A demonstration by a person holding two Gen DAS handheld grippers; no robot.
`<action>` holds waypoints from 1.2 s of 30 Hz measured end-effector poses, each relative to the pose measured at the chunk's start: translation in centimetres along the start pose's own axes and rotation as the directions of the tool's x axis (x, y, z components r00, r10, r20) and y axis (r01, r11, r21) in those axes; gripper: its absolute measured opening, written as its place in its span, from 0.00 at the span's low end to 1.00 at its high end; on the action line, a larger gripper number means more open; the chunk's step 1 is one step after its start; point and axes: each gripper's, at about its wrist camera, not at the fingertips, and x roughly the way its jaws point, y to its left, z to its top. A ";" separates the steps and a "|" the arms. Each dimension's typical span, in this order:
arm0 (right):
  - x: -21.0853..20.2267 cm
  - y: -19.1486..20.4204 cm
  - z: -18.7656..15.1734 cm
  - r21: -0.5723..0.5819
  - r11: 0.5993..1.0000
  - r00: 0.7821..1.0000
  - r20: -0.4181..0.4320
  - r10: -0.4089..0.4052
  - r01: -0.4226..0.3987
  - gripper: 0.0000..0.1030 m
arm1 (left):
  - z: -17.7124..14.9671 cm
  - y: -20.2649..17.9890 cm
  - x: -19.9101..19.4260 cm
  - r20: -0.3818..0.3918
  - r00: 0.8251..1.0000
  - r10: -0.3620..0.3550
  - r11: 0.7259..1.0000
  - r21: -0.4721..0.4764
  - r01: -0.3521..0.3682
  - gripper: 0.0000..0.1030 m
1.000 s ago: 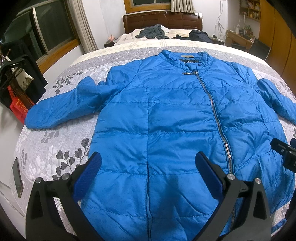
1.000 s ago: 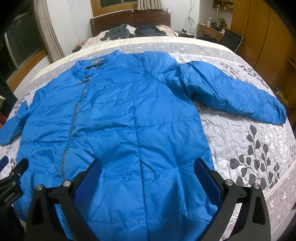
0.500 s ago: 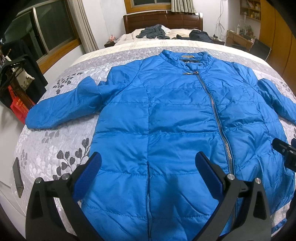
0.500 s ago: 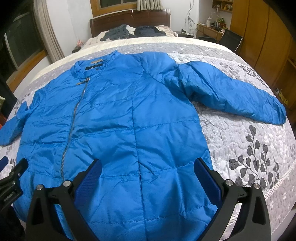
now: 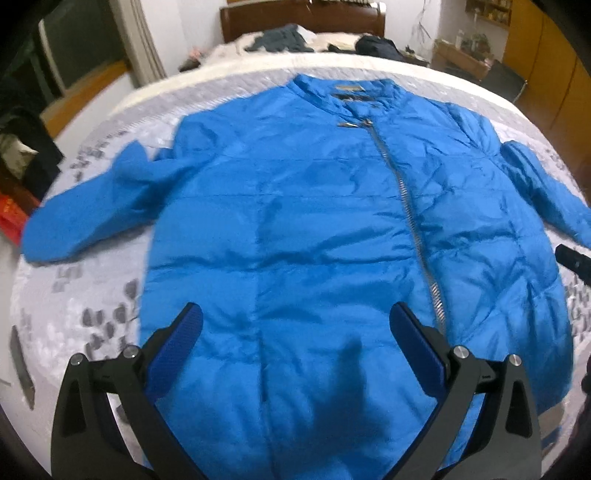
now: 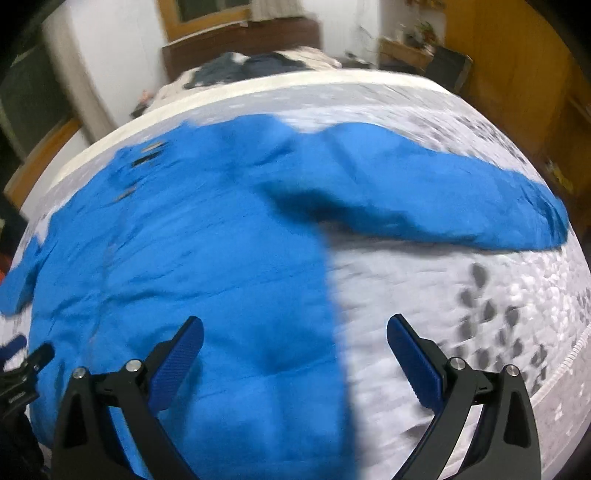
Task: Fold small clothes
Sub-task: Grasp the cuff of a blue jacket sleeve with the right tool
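This is a bedroom in a home: a large bed (image 5: 92, 288) with a grey floral quilt fills the view, backed by a dark wooden headboard (image 5: 303, 14), with curtains (image 5: 140, 40) beside a window, wooden wardrobe doors (image 6: 509, 66) and a cluttered side desk (image 5: 461, 55) along the walls

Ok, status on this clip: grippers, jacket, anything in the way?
Left gripper open, empty, over hem. Right gripper open, empty, over jacket's side edge. Blue jacket flat on bed, zipped, unfolded. Nothing obstructing.
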 end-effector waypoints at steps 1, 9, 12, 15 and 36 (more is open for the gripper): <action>0.4 -1.8 0.7 0.038 0.999 1.000 -0.018 0.002 -0.001 0.96 | 0.7 -0.3 0.3 -0.005 1.000 -0.001 1.000 0.008 0.001 0.97; 1.7 -19.5 5.1 0.330 0.935 0.989 -0.109 -0.101 0.132 0.96 | 5.5 -4.2 0.8 0.052 0.999 0.005 0.998 0.068 -0.009 0.97; 1.8 -24.8 5.7 0.391 0.909 0.986 -0.132 -0.102 0.147 0.96 | 7.0 -6.1 1.2 0.058 0.998 -0.027 0.997 0.080 0.022 0.97; 2.2 -29.0 6.2 0.447 0.884 0.987 -0.137 -0.082 0.135 0.96 | 7.6 -7.8 1.5 0.057 0.997 -0.053 0.995 0.089 0.048 0.97; 4.1 -37.2 9.5 0.568 0.823 1.000 0.001 0.021 -0.018 0.15 | 9.4 -8.8 1.8 0.095 0.993 -0.074 0.995 0.079 0.067 0.97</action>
